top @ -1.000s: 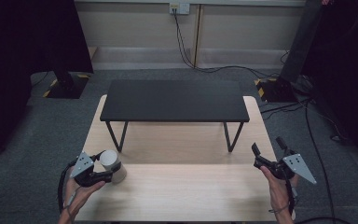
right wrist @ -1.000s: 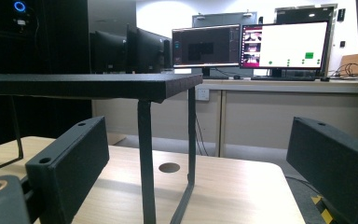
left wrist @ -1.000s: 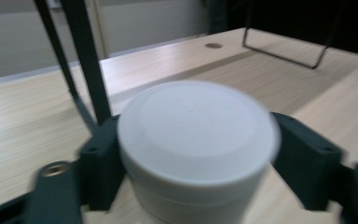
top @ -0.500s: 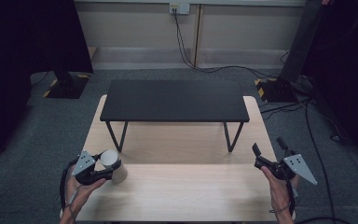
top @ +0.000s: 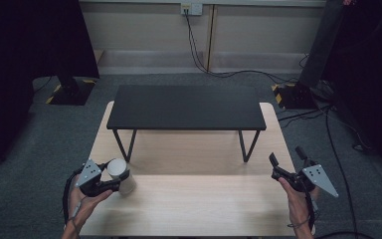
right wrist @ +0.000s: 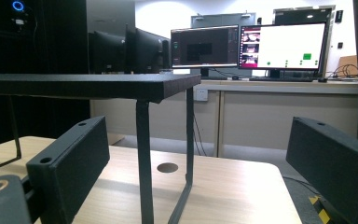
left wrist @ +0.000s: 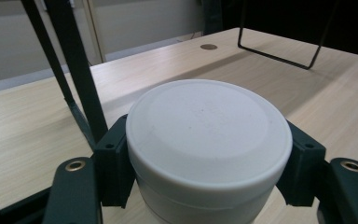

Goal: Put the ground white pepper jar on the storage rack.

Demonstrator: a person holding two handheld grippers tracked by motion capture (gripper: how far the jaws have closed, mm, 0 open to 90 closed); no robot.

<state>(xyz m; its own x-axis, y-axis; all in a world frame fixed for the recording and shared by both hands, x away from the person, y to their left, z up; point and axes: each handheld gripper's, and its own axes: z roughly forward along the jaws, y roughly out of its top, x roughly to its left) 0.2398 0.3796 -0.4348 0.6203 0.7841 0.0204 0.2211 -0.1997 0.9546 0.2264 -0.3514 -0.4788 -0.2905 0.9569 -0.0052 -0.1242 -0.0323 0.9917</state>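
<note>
The white jar (top: 119, 173) sits directly between the jaws of the left gripper (top: 113, 182), at the near left part of the wooden table (top: 189, 209). In the left gripper view the white jar (left wrist: 208, 140) stands upright with its flat round lid facing up, and a black pad presses against its wall on either side, so the left gripper (left wrist: 205, 175) is pinching the jar around its body just below the lid. The jaws are spread only as wide as the jar itself. The jar's base seems to rest on the tabletop, though the contact is hidden by the gripper.

The right gripper (top: 284, 160) is well apart from the jar, over the near right edge of the table, held in the person's right hand (top: 296, 199). In the right gripper view its two black jaws stand spread wide with nothing between them and touch nothing; the right gripper (right wrist: 200, 163) looks level across the table. Ahead of it stands the black shelf (top: 186, 106), whose thin metal leg (right wrist: 142, 158) rises just beyond the jaws. The shelf lies beyond both grippers, towards the far side of the table.
</note>
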